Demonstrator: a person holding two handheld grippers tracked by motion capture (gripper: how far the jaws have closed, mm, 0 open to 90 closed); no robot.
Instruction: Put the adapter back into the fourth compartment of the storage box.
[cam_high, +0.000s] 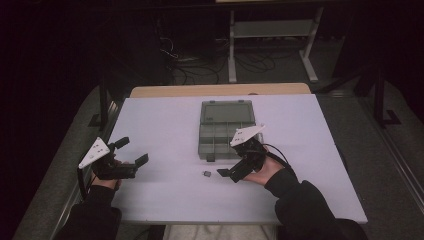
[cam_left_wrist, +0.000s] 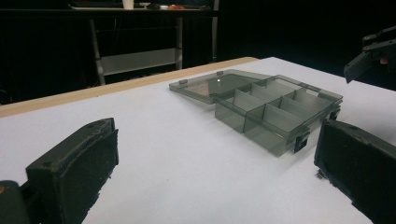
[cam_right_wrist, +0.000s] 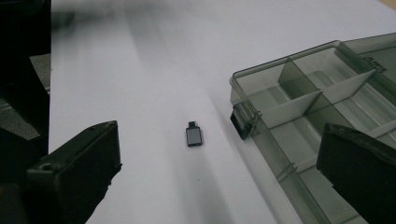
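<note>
An open grey see-through compartment box (cam_high: 201, 142) lies mid-table, its lid (cam_high: 227, 111) folded flat behind it and its compartments empty. A small dark plug-like part (cam_high: 206, 173) lies on the white tabletop just in front of the box. My right gripper (cam_high: 233, 169) hovers open just right of that part. In the right gripper view the part (cam_right_wrist: 193, 136) lies between and ahead of the spread jaws, with the box (cam_right_wrist: 280, 60) and its front latch (cam_right_wrist: 240, 122) to the right. My left gripper (cam_high: 133, 150) is open and empty at the left of the table, facing the box (cam_left_wrist: 268, 135).
The white tabletop (cam_high: 165, 125) has a wooden strip (cam_high: 220, 90) along its far edge. Behind it, a metal rack (cam_high: 270, 30) and cables (cam_high: 190, 65) sit on the dark floor. In the left gripper view, the right gripper (cam_left_wrist: 373, 53) shows at the upper right.
</note>
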